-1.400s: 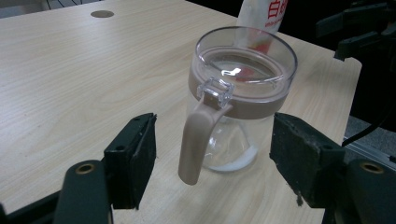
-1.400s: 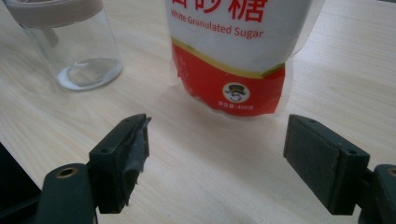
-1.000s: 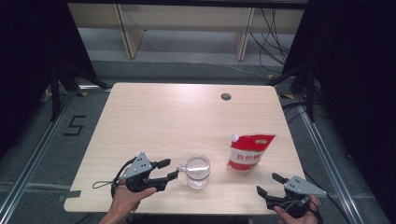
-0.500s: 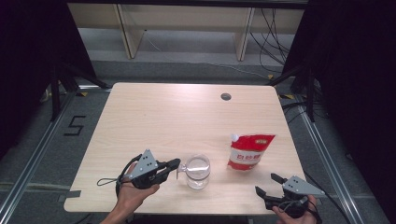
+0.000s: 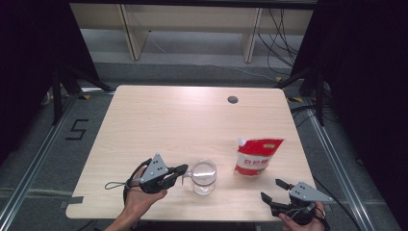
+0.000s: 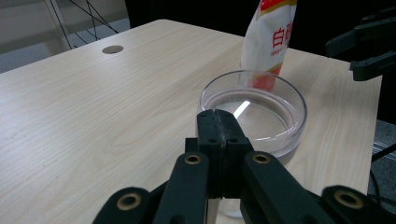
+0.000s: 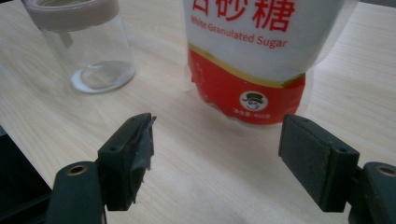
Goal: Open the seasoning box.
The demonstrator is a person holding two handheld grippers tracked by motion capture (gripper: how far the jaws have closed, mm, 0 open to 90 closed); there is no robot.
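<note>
**Left claw clamped at the jar, right claw wide before the sugar bag**

One bag (image 7: pixel 246 51) stands upright on the table (image 5: pixel 159 120). Its white upper half carries large red Chinese characters and the line "White Granulated Sugar"; the red lower half has a round badge with a small hatted figure and tiny print under it that is too small to be sure of. In the high view the bag (image 5: pixel 258 156) stands just right of the jar (image 5: pixel 204 177), the two apart.

One clear jar, open on top, stands near the table's front edge. It has a pale collar around the mouth (image 7: pixel 70 13) and a small handle on its left side. The left gripper (image 5: pixel 179 171) comes at the jar from the left, level with the rim, and its jaws have just been closing. In the left gripper view (image 6: pixel 219 126) the two pads are pressed flat together right at the jar's near side (image 6: pixel 254 105); whether the handle is pinched between them I cannot tell.

The right gripper (image 5: pixel 275 190) sits right of the jar and in front of the bag, near the table's front right corner. Its jaws (image 7: pixel 219 154) stand wide apart with bare tabletop between them, the bag just beyond and untouched.

A round grommet hole (image 5: pixel 233 99) lies far behind the jar. On the floor left of the table, a "5" is marked (image 5: pixel 77 129).
</note>
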